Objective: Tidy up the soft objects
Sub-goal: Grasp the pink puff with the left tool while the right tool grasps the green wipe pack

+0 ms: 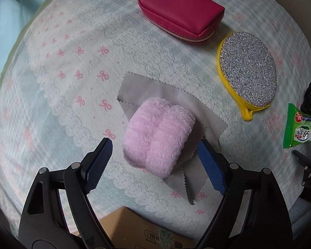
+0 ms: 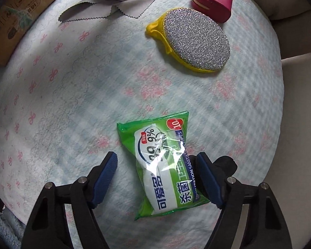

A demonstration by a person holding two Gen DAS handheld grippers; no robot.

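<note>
Left gripper (image 1: 155, 161): jaws spread, one on each side of the pink plush roll (image 1: 158, 137); whether the blue pads touch it cannot be told.
Pink plush roll: lies on the grey cleaning cloth (image 1: 172, 95) with zigzag edges, in the middle of the left wrist view.
Grey cleaning cloth: spread flat on the bedspread (image 1: 72, 83), partly folded at its near corner.
Right gripper (image 2: 156, 174): jaws spread around the near half of the wet wipes pack (image 2: 161, 164); the right pad is at the pack's edge, the left pad stands apart from it.
Wet wipes pack: green and white, flat on the bedspread, near the right gripper.
Scouring pad (image 2: 193, 41): oval, silver glitter face with yellow backing, beyond the wipes, far right.
Magenta zip pouch (image 2: 213, 2): just past the scouring pad, at the far edge.
Cardboard box (image 2: 16, 14): far left in the right wrist view, on the bedspread edge.
Bedspread: pale blue check with pink bows and lace print.
</note>
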